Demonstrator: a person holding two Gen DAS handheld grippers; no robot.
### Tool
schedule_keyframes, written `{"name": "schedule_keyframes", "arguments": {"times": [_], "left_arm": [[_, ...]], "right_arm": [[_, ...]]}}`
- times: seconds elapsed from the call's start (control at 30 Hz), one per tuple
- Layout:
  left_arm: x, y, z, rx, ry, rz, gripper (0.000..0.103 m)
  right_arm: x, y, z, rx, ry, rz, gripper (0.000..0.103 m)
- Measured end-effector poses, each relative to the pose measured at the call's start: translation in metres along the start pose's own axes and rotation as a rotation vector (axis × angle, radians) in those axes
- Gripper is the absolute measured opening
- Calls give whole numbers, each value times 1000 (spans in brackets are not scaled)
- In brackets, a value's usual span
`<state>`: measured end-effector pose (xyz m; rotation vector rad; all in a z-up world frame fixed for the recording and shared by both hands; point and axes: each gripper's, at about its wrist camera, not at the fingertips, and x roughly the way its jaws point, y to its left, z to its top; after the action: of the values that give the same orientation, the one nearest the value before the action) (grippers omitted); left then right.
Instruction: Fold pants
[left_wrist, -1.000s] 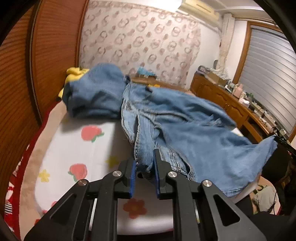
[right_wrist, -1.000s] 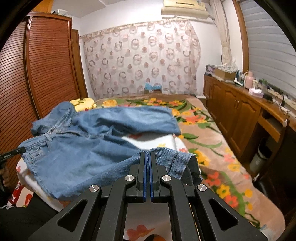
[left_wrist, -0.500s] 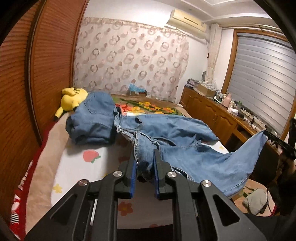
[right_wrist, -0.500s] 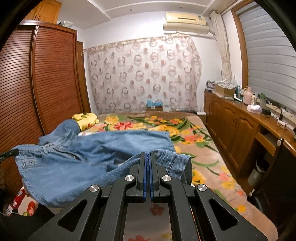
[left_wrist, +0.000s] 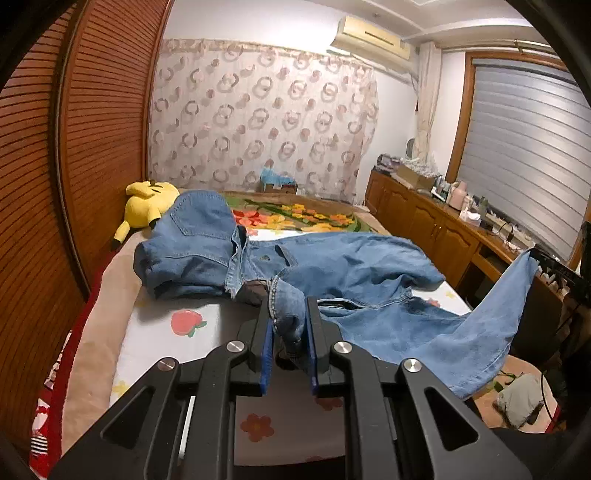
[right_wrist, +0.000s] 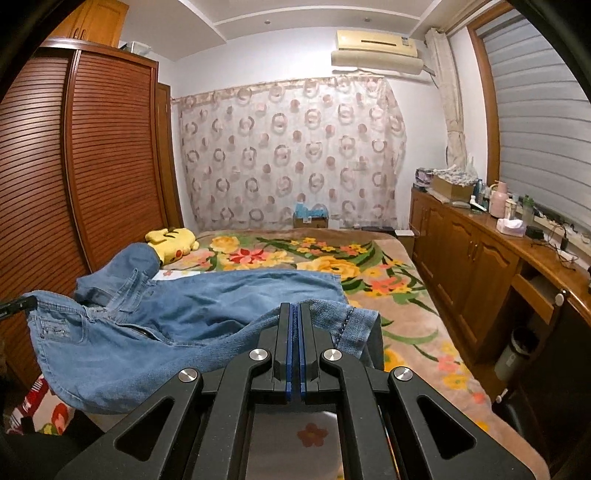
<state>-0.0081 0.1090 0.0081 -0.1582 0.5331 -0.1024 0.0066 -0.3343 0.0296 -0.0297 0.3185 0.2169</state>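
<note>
Denim fills the middle of both views: a pair of blue jeans lies spread across the bed, partly on a white sheet printed with fruit and flowers. The left hand-held gripper is clamped on a bunched fold of the jeans near the waistband, its blue pads pressing a thick wad of cloth whose lower part is hidden behind the fingers. The right hand-held gripper has its pads pressed together on the hem of one leg; the cloth caught between them is too thin to make out, though the cuff drapes off to its right. In the left wrist view that same leg rises off the bed edge toward the far right, where the right hand-held gripper appears only as a dark, cropped shape. A second folded denim garment sits beside the waistband, touching it, and a yellow plush toy lies behind that, against the louvred wardrobe. Beyond the sheet a floral blanket covers the rest of the bed. Items on the wooden sideboard are too small to identify
</note>
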Motion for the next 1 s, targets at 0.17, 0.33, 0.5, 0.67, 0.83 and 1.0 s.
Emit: {"name": "schedule_keyframes", "arguments": {"times": [0.17, 0.33, 0.5, 0.67, 0.83, 1.0], "left_arm": [[18, 1, 5, 10, 19, 9, 16], [38, 0, 6, 23, 35, 10, 16], [68, 7, 18, 33, 60, 21, 16], [97, 8, 38, 49, 62, 28, 16], [120, 8, 56, 57, 60, 37, 16], [141, 10, 80, 61, 48, 51, 16]], "right_arm": [[21, 0, 5, -11, 19, -10, 2], [36, 0, 9, -33, 43, -20, 2], [56, -4, 17, -39, 60, -26, 2], [80, -9, 28, -35, 65, -29, 2], [104, -11, 42, -44, 65, -29, 2], [124, -14, 60, -56, 39, -32, 2]]}}
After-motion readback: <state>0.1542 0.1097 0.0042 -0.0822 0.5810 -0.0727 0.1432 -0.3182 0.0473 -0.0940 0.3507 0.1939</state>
